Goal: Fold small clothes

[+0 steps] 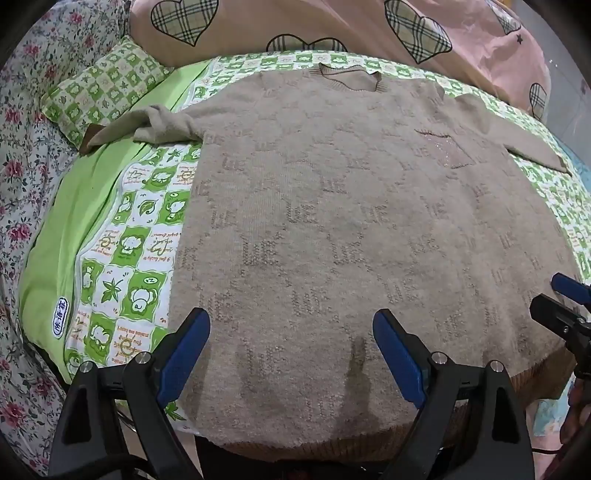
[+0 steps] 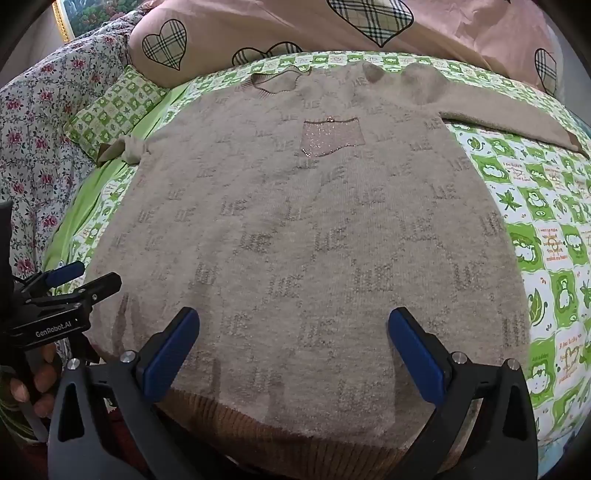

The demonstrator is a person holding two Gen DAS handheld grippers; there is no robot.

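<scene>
A beige knitted sweater (image 1: 332, 229) lies flat, front up, on a green-and-white checked bed sheet (image 1: 125, 236), collar far, brown hem near. It has a sparkly chest pocket (image 2: 330, 137). Its left sleeve (image 1: 147, 127) is crumpled outward; its right sleeve (image 2: 509, 114) stretches to the right. The sweater also fills the right wrist view (image 2: 314, 240). My left gripper (image 1: 291, 354) is open and empty above the hem's left part. My right gripper (image 2: 293, 350) is open and empty above the hem's right part; it also shows at the right edge of the left wrist view (image 1: 569, 295).
A pink quilt with plaid hearts (image 1: 332, 29) lies beyond the collar. A green checked pillow (image 1: 103, 85) and a floral cover (image 1: 22, 147) sit to the left. The sheet (image 2: 546, 240) lies bare right of the sweater.
</scene>
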